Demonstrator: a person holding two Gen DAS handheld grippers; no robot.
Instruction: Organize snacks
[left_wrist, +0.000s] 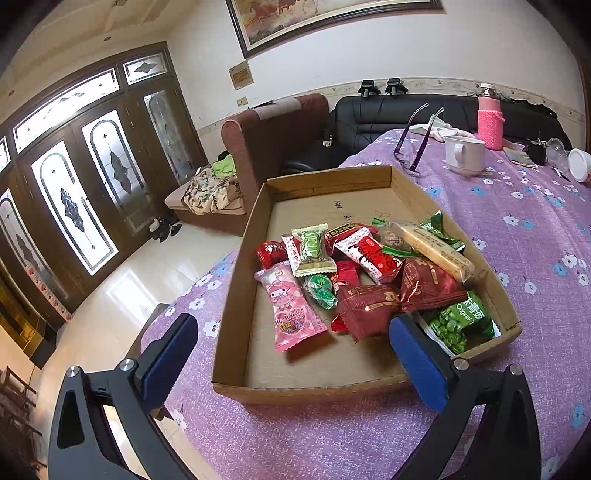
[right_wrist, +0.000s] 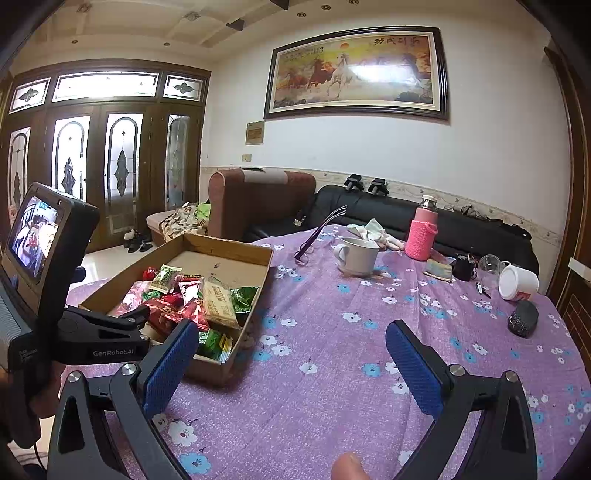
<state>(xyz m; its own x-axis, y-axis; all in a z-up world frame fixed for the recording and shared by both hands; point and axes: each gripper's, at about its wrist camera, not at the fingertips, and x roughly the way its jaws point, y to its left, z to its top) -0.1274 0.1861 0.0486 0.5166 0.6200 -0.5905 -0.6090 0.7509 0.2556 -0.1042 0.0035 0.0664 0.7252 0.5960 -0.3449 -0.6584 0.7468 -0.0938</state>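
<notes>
While both grippers are gaping empty, the left gripper (left_wrist: 293, 347) is hovering nearer the cardboard tray (left_wrist: 236, 258), above its pink Melody packet (left_wrist: 291, 310).

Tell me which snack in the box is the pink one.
The pink My Melody packet, lying at the left edge of the pile; the other wrappers are red, green or tan.

Box (left_wrist: 369, 389) far half bare; snacks (left_wrist: 369, 273) fill near half; mug (right_wrist: 356, 254), bottle (right_wrist: 421, 236) beyond.
</notes>
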